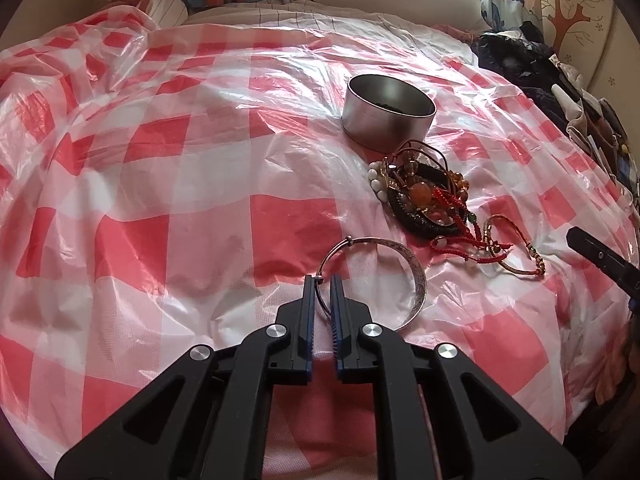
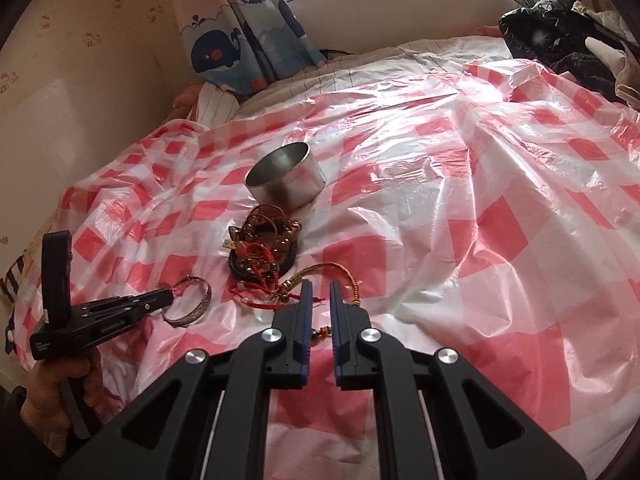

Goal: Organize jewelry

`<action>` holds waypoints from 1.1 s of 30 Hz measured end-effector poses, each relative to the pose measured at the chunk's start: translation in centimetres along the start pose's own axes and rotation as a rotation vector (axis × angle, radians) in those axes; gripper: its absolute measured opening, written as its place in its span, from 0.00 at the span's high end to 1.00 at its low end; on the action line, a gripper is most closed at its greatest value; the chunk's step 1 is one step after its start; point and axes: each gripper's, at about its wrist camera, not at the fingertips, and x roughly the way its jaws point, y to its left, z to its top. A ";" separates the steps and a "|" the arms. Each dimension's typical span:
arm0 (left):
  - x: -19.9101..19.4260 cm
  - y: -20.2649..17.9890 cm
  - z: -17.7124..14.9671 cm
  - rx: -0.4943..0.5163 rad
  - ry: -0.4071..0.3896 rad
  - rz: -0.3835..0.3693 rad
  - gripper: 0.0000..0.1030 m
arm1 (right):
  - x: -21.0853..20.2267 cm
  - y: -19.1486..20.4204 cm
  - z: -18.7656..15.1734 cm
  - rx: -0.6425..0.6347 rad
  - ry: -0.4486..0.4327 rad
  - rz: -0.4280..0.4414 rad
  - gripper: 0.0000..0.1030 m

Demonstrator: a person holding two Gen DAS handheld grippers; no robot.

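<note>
Jewelry lies on the red-and-white checked plastic sheet (image 1: 208, 216) spread over the bed: a silver bangle (image 1: 416, 276) nearest you, a tangled heap of beaded bracelets (image 1: 424, 192) beyond it, and a round metal tin (image 1: 388, 112) standing open just past the heap. Your left gripper (image 1: 322, 280) has its jaws pinched together on the thin wire side of the silver bangle, whose broad band curves away to the right and rests on the sheet. From the right wrist view you can see the same grip from the side, with your hand (image 2: 60, 392) around the handle. A red cord bracelet (image 1: 472, 246) and a gold-and-red braided one (image 1: 520, 268) trail out from the heap towards your right gripper (image 2: 320, 286). Its jaws stand a little apart over the braided cord; the cord's small coloured beads show in the gap between the pads, and the pads do not press on it. Whale-print curtains (image 2: 240, 40) hang at the window behind the bed, and dark clothing (image 2: 560, 32) is piled at the far right.
</note>
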 end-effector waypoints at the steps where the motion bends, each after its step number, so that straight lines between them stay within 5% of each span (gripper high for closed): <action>1: 0.1 0.1 0.0 -0.001 0.001 0.000 0.93 | 0.1 -0.1 0.0 0.006 -0.003 -0.013 0.58; 2: 0.2 0.1 0.1 0.000 0.002 0.001 0.93 | 0.4 -0.1 0.2 0.004 0.002 -0.030 0.33; 6: 0.7 0.0 0.1 0.001 0.013 0.004 0.91 | 1.5 1.5 0.7 -0.079 0.026 -0.036 0.32; 10: 1.3 -0.4 0.1 0.015 0.023 0.005 0.85 | 4.9 1.2 0.9 -0.107 0.139 -0.136 0.32; 11: 1.4 -0.6 0.1 0.022 0.025 0.006 0.84 | 5.6 0.7 0.7 -0.095 0.168 -0.144 0.33; 13: 1.4 -0.9 0.0 0.040 0.028 0.014 0.84 | 6.1 0.9 0.3 -0.117 0.195 -0.134 0.52; 15: 1.3 -1.4 0.1 0.069 0.028 0.009 0.87 | 6.0 1.5 0.1 -0.141 0.201 -0.107 0.88; 16: 1.1 -1.6 0.1 0.075 0.025 -0.009 0.92 | 5.8 1.4 -0.1 -0.128 0.201 -0.081 0.92; 24: -2.1 -1.9 0.5 0.053 -0.097 -0.168 0.95 | -0.1 2.4 -0.1 -0.109 0.001 0.092 0.92; 30: -2.9 -1.7 0.7 0.029 -0.136 -0.183 0.95 | -3.7 3.3 1.0 -0.102 -0.157 0.313 0.92; 33: -2.3 -1.3 0.7 0.013 -0.115 -0.176 0.95 | -2.6 4.5 1.3 -0.170 -0.102 0.149 0.92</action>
